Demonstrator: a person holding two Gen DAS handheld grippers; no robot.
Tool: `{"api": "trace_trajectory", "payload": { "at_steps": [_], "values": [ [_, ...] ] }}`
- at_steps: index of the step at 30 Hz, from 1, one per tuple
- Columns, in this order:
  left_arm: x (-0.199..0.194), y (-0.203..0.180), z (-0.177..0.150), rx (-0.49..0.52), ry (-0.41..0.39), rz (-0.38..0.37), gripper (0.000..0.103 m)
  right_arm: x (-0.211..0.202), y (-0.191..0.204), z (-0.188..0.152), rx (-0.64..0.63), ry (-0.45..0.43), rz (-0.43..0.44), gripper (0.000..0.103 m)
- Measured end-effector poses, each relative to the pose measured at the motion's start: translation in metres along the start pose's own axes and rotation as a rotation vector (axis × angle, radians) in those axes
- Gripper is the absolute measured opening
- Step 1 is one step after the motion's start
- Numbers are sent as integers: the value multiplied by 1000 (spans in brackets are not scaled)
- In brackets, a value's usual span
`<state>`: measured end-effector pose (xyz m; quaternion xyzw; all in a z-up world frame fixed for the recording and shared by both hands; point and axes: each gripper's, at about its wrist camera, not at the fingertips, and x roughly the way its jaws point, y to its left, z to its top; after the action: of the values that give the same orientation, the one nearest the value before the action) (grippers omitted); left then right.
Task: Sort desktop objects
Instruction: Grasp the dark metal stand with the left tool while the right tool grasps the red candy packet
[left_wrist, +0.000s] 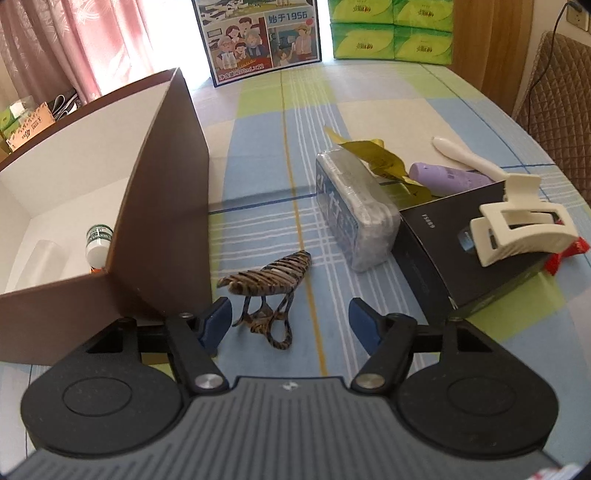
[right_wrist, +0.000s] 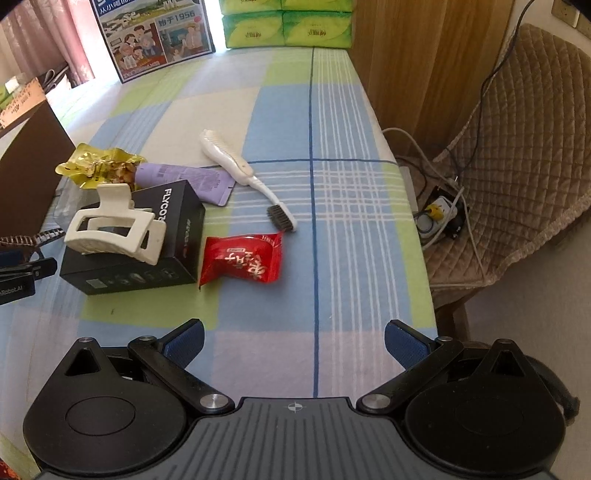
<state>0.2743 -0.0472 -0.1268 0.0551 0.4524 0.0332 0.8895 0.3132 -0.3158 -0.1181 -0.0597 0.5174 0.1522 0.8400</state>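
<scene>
A checked tablecloth (right_wrist: 332, 110) covers the table. At its far end stand green tissue packs (left_wrist: 391, 29) and a cartoon-printed carton (left_wrist: 258, 37). Pink curtains (left_wrist: 74, 44) hang behind; a quilted chair (right_wrist: 517, 147) with cables (right_wrist: 443, 214) sits beside.

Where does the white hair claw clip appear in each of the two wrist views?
Left wrist view: the white hair claw clip is at the right, resting on the black box.
Right wrist view: the clip is at the left, on the same box.
Shared landmark: the green tissue packs at the table's far end.
</scene>
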Motion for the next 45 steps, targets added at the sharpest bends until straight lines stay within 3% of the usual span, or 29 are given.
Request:
{"api": "trace_trajectory", "payload": {
  "at_steps": [3, 5, 9, 21, 22, 24, 33, 38, 43, 45],
  "values": [
    [2, -1, 0, -7, -3, 11, 58, 4, -1, 2, -5, 7, -1, 101],
    [2, -2, -1, -12, -7, 13, 43, 6, 0, 3, -14, 11, 2, 101],
    [-1, -4, -7, -27, -4, -10, 27, 10, 3, 7, -40, 14, 14, 101],
    [0, -6, -3, -105, -15, 23, 35, 8, 9, 15, -103, -16, 55, 101],
    [1, -6, -3, -107, -15, 22, 34, 7, 9, 16, -107, -21, 60, 101],
    [1, -7, -4, -97, -13, 27, 18, 5, 9, 17, -116, -34, 75, 101],
    [-25, 8, -34, -118, 14, 26, 18, -5, 26, 24, -198, -122, 188, 101],
    [-43, 33, -58, -203, 45, 79, 18, 4, 32, 23, -369, -149, 255, 101],
    [-58, 60, -78, -297, 69, 136, 18, 20, 33, 19, -724, -174, 322, 100],
    [-63, 69, -85, -334, 75, 152, 18, 27, 34, 23, -818, -164, 352, 88]
  ]
}}
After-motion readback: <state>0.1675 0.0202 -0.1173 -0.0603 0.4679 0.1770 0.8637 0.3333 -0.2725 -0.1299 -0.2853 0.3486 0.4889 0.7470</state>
